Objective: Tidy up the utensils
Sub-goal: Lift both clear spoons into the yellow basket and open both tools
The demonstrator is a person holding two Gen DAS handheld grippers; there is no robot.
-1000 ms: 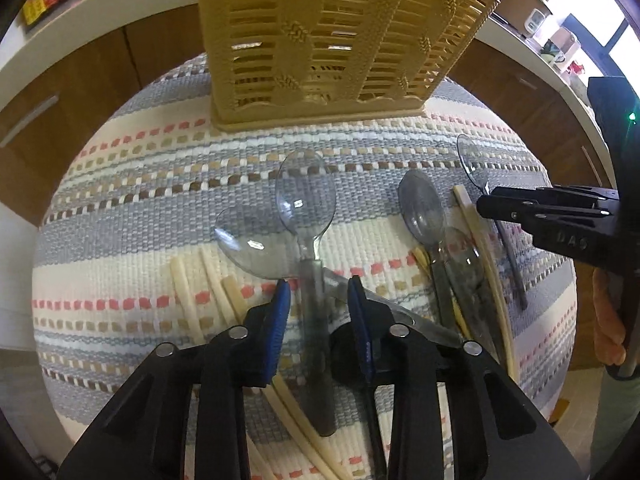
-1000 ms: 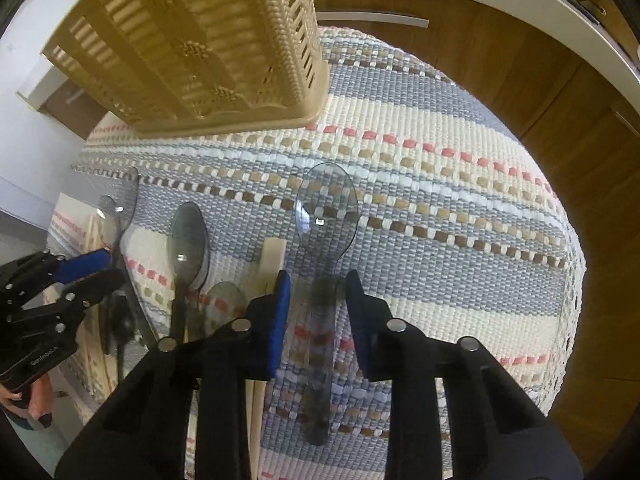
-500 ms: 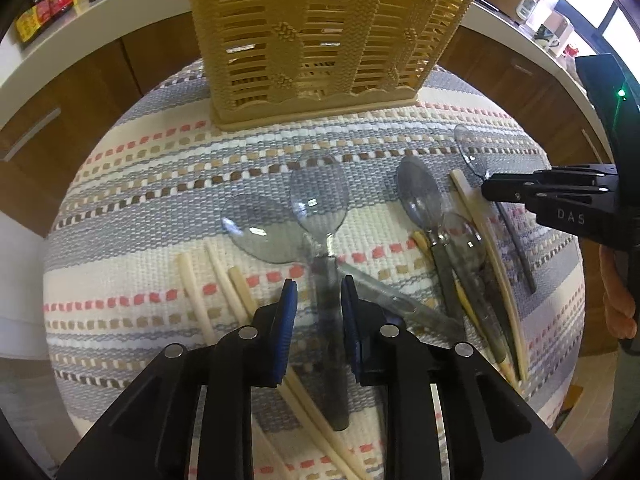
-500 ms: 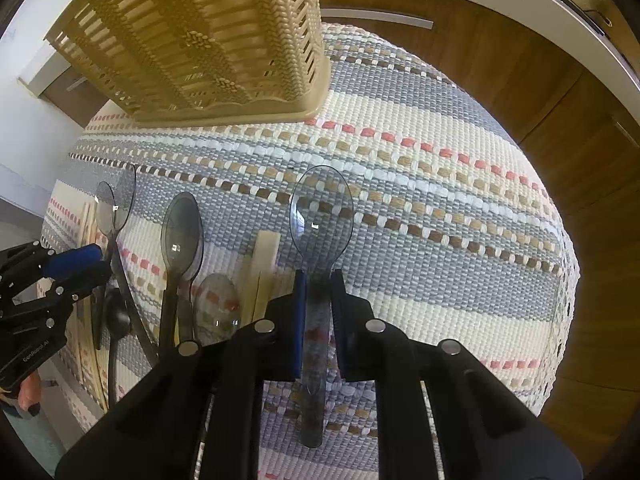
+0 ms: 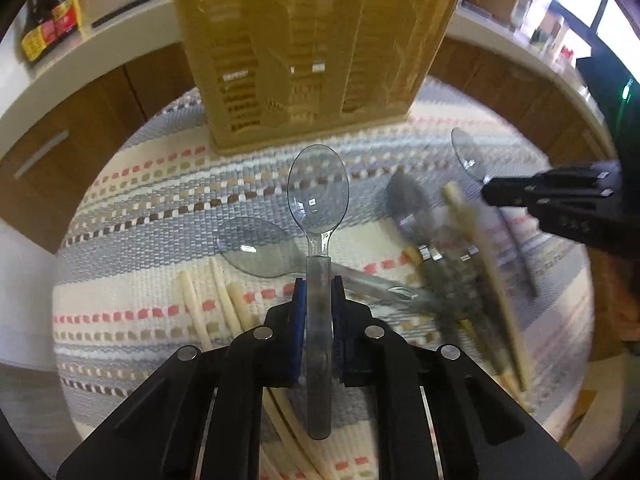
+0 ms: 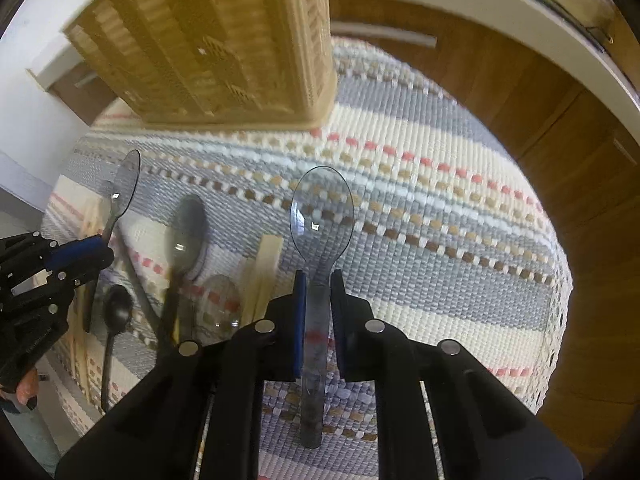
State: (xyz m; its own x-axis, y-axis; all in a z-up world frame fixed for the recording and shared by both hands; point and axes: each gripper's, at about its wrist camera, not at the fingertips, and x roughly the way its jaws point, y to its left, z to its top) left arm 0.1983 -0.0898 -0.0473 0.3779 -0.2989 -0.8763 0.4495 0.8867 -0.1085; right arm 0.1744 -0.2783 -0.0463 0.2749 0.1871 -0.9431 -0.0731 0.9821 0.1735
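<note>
- left gripper [image 5: 319, 292] clamping a clear spoon [image 5: 318, 200] at frame centre
- right gripper [image 6: 318, 286] gripping another clear spoon [image 6: 322, 212], seemingly lifted, below the basket [image 6: 224, 40]

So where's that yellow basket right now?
The yellow basket stands at the far edge of the striped cloth, straight ahead in the left view, upper left in the right view.

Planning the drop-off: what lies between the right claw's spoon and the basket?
Only bare striped cloth lies between the spoon and the basket in the right wrist view; the other utensils lie off to the left.
</note>
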